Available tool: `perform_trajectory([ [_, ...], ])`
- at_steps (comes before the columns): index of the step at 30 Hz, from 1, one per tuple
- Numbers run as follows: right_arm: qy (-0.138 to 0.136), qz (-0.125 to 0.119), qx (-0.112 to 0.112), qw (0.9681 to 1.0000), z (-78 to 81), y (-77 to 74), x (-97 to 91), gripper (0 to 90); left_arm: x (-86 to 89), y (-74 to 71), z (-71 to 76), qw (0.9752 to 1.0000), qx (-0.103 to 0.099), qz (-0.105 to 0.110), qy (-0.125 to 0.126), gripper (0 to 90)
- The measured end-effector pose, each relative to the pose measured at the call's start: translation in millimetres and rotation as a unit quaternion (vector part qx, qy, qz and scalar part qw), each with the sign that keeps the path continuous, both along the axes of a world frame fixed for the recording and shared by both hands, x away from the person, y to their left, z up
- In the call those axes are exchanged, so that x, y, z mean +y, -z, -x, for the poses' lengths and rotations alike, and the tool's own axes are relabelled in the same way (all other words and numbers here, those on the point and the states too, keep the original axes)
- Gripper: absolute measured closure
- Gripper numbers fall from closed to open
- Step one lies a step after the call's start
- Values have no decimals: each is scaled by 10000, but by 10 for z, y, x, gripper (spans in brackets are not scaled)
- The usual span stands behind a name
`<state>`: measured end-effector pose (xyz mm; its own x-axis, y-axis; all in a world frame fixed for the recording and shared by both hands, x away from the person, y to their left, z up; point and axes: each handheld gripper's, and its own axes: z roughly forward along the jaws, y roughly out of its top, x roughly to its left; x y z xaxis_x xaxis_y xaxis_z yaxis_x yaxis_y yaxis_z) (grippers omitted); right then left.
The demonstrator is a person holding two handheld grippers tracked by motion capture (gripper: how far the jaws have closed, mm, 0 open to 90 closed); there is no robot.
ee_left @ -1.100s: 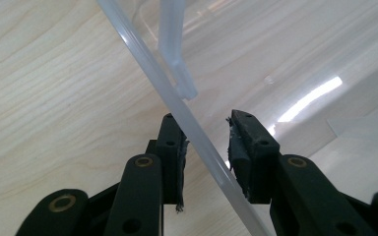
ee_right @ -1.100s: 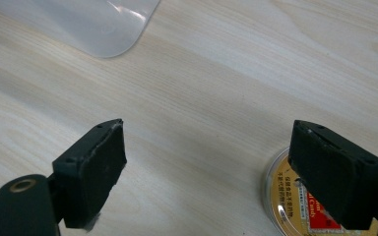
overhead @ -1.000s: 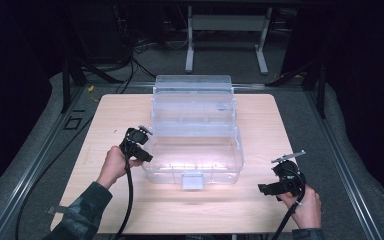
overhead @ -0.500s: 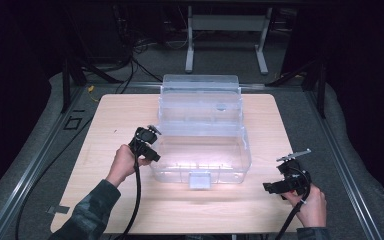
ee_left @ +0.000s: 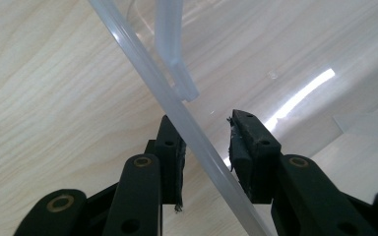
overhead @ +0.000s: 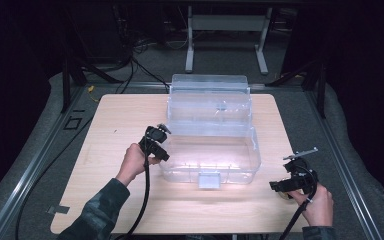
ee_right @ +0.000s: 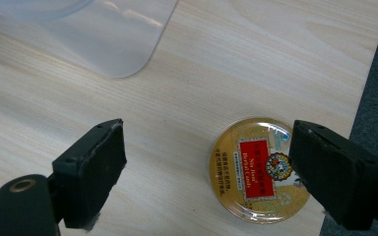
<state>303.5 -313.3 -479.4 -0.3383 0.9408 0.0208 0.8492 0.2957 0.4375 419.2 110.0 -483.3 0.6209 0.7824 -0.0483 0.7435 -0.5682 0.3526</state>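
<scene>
Clear plastic tiered storage box [overhead: 211,135], lid raised, standing mid-way on pale wooden table [overhead: 110,130]. Left gripper [overhead: 156,142] at the box's left wall: jaws straddle the transparent rim [ee_left: 177,110], one pad against it, the other apart, no firm grip. Right gripper [overhead: 292,182] wide open above round gold tin with red label [ee_right: 258,169], near the table's right edge, untouched

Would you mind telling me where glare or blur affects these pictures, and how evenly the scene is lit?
High view: the wooden table is brightly lit, the surroundings nearly black; white glare washes the clear plastic box. Left gripper view: a bright streak on the box wall, its rim soft. Right gripper view: evenly lit, the round tin sharp, with slight sheen.
</scene>
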Motion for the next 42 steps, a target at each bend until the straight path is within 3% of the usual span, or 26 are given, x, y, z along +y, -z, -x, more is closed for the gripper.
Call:
perform_trajectory([
  [10, 43, 2, 99, 9999, -62, 30, -73, 137, -98, 3, 38, 10000, 15, 62, 17, 647],
  [14, 67, 11, 137, 9999, -75, 43, -98, 136, -28, -42, 46, 9996, -31, 271, 29, 606],
  [16, 101, 21, 187, 9998, -79, 62, -117, 135, 44, -115, 57, 9993, -101, 369, 33, 458],
  [22, 188, 44, 314, 9993, -108, 142, -156, 125, 204, -281, 93, 9985, -160, 505, 111, 254],
  [23, 224, 58, 349, 9991, -120, 160, -166, 118, 239, -316, 99, 9983, -197, 545, 107, 254],
  [24, 288, 97, 412, 9987, -140, 187, -181, 109, 317, -383, 107, 9976, -233, 642, 85, 191],
  [28, 421, 219, 537, 9974, -174, 234, -205, 87, 479, -483, 123, 9966, -303, 760, 30, 142],
  [32, 422, 133, 705, 9965, -208, 292, -233, 67, 642, -524, 133, 9961, -360, 802, -22, 91],
  [38, 469, 191, 876, 9949, -252, 397, -236, 67, 870, -502, 134, 9957, -388, 823, -169, 23],
  [42, 560, 211, 922, 9939, -266, 451, -246, 84, 1022, -406, 130, 9958, -321, 808, -302, 8],
])
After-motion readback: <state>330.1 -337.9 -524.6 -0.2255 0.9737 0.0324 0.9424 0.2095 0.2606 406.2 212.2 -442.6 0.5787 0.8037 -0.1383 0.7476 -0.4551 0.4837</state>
